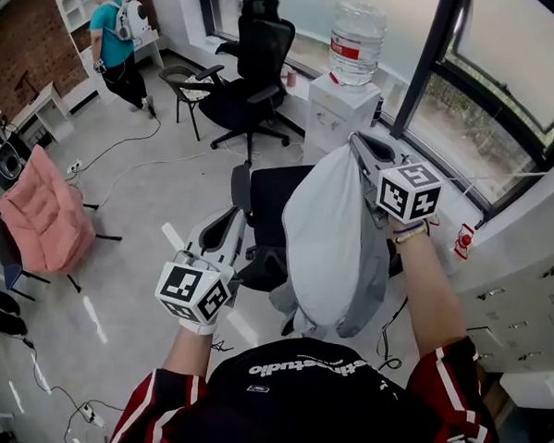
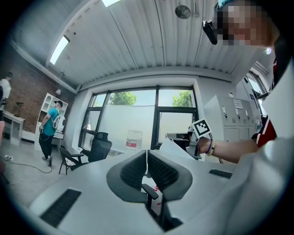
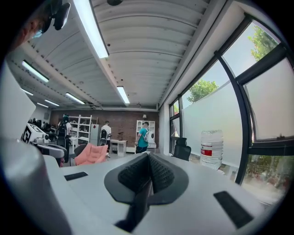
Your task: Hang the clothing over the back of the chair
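Mid-carry: right gripper pinched the grey clothing, left gripper was closed, empty. Next probably needed draping over the chair back's top edge.

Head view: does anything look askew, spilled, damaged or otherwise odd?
Nothing spilled or damaged. The grey garment hangs bunched from one pinch in the right gripper, not spread, by the black chair. Loose cables trail across the floor.
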Available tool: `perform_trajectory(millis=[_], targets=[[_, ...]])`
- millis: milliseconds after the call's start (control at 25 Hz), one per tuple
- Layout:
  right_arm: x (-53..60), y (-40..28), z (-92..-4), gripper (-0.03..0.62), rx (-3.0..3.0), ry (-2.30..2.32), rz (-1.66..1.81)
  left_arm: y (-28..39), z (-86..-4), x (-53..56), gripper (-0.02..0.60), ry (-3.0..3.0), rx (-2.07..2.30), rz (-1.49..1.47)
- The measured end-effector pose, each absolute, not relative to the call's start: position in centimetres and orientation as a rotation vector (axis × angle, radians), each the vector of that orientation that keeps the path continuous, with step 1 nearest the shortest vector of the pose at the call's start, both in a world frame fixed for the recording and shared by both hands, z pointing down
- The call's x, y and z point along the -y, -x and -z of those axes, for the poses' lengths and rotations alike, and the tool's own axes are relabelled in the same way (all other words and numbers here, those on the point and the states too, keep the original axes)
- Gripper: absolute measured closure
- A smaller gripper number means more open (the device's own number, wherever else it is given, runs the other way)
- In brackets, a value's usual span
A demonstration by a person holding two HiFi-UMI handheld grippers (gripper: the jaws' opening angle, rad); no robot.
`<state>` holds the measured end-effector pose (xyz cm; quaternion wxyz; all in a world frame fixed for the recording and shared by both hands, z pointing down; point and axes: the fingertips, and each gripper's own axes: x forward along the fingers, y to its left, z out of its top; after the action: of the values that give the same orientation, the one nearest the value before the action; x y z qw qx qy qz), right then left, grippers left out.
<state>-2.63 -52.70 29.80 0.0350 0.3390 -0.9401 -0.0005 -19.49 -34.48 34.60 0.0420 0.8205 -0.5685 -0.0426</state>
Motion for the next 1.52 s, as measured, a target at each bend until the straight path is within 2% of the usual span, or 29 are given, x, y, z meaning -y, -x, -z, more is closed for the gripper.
perform_trajectory(millis=[640, 1040, 1520], targets=[[68.3, 1.3, -27.5, 0.579, 2.829, -1.202, 0.06, 17.7, -35.7, 38.8, 0.554, -2.435, 1.809, 0.071], [67.0, 1.4, -35.9, 0.579, 2.848, -1.154, -0.137, 16.7, -37.0, 40.6, 0.554, -2.445, 1.772, 0.02], [59.7, 0.5, -37.5, 0.577, 2.798, -1.196, -0.162, 17.4, -35.6, 39.9, 0.554, -2.55, 1.655, 0.066]])
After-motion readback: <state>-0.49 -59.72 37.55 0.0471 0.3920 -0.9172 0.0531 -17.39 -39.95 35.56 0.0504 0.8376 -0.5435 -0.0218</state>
